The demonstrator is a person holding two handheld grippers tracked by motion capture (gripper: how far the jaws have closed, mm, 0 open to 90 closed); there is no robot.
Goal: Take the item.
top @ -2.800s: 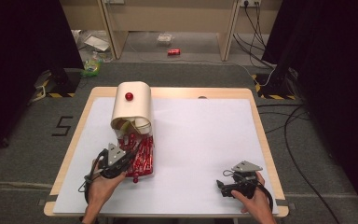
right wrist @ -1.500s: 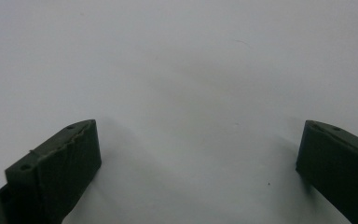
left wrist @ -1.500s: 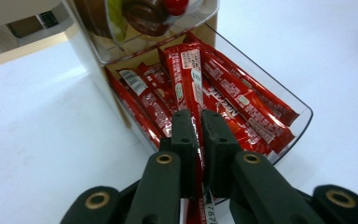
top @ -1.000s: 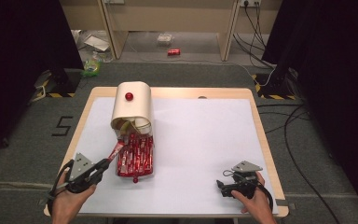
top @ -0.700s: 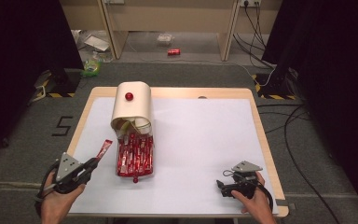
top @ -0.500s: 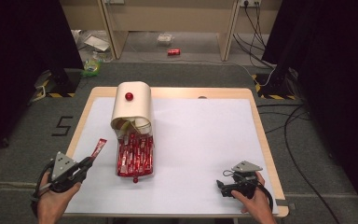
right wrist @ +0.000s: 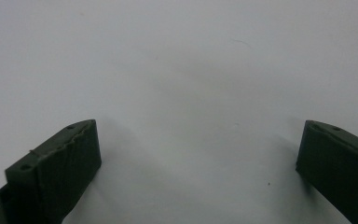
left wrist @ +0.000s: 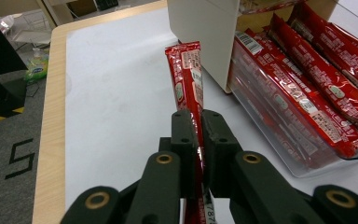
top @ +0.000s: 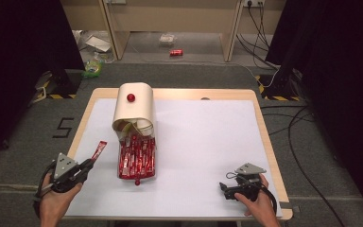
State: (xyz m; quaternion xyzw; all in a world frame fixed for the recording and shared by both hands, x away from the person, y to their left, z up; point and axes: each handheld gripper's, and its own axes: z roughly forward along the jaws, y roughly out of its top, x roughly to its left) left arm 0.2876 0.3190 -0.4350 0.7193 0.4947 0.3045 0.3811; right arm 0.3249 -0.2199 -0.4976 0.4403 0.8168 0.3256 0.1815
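One long red foil sachet (left wrist: 188,79) is pinched between the closed fingers of the left gripper (top: 86,165) above the white counter (top: 203,142), apart from the clear tray of red sachets (top: 136,158), presumably for separate placement. Right gripper (top: 227,189) fingers are held wide, empty, resting idle.

Place: a lab or recording room
Floor: grey carpet (top: 194,78) with a painted number 5 (top: 62,127) and yellow-black hazard tape (top: 276,85)
Surroundings: black curtains (top: 23,42), loose cables (top: 307,142), wall sockets
Work surface: wooden tabletop (top: 264,137) under a white sheet (top: 203,142)
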